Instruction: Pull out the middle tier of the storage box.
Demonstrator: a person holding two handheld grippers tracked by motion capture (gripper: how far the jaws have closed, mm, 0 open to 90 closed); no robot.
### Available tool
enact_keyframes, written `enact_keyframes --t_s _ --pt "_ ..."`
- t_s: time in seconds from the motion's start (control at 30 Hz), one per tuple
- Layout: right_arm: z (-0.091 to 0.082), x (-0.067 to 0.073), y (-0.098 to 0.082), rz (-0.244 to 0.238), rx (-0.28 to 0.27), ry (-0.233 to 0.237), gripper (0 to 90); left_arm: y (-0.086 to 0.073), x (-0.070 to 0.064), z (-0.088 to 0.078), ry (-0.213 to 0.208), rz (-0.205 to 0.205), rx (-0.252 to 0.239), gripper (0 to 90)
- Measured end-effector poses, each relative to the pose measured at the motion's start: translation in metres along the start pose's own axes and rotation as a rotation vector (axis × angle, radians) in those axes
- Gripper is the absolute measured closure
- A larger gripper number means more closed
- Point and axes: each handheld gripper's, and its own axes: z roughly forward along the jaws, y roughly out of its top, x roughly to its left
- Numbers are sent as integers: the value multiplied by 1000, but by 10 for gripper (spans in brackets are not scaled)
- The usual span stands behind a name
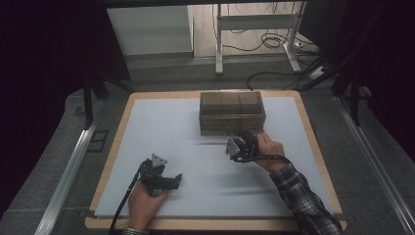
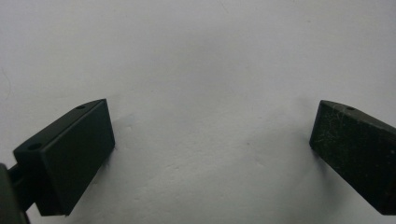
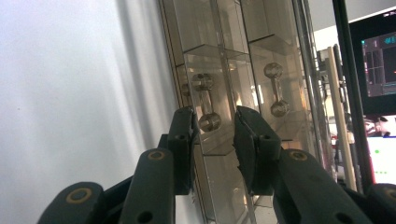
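Note:
A clear plastic drawer box [image 1: 232,112] stands at the far middle of the white mat [image 1: 195,161]. My right gripper [image 1: 241,142] is at the box's front face, held by a hand in a plaid sleeve. In the right gripper view its jaws [image 3: 214,133] stand a little apart on either side of one end of a metal bar handle [image 3: 205,100] on a drawer front, with small gaps showing. A second handle [image 3: 275,88] sits on the neighbouring drawer. My left gripper [image 1: 171,180] rests low on the near left of the mat, open [image 2: 212,140] with nothing between its fingers [image 2: 70,158].
The mat lies on a wooden tabletop [image 1: 313,142] with rounded corners. Beyond the table stand white desk legs [image 1: 219,44] and loose cables [image 1: 274,39] on the floor. A lit monitor [image 3: 378,70] shows past the box in the right gripper view.

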Motion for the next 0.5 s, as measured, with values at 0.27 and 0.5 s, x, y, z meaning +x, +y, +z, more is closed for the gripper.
enact_keyframes --t_s 0.27,0.5 --pt "-3 -8 -1 28 -12 26 684 0 0 0 0 0 0 0" --pt "-6 -22 -5 76 -37 88 672 0 1 0 -1 8 4 0"
